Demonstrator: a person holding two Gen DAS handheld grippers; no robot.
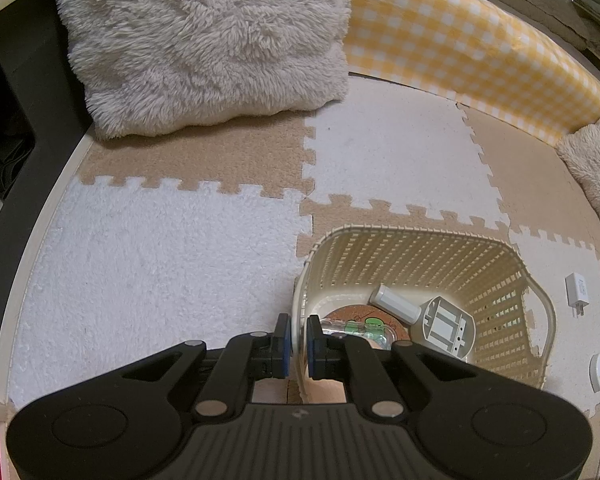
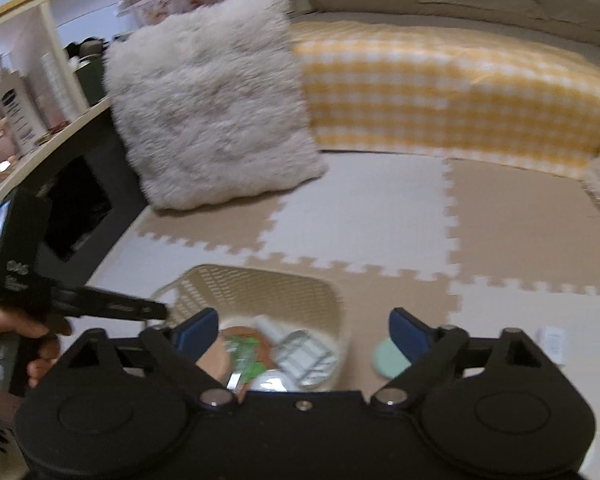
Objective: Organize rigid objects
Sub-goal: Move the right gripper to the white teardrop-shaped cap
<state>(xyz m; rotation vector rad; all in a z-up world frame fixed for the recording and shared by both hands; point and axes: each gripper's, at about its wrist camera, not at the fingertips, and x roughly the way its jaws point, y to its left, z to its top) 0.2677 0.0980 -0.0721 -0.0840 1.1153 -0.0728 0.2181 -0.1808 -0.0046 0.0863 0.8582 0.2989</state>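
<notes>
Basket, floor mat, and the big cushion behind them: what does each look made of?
Basket: moulded plastic, probably; cream, slight sheen, regular lattice holes imitating weave.
Floor mat: likely foam tiles with a short pile top; interlocking jigsaw edges, beige and white.
Cushion: long shaggy faux fur or plush; off-white, matte.

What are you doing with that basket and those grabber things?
A person is tidying small hard things into a cream basket on the floor mat. The left gripper is shut on the basket's rim, holding it. The right gripper hangs above with its jaws wide and nothing between them. A coaster, a white tube and other bits lie inside. A charger and a green disc are outside on the mat.
</notes>
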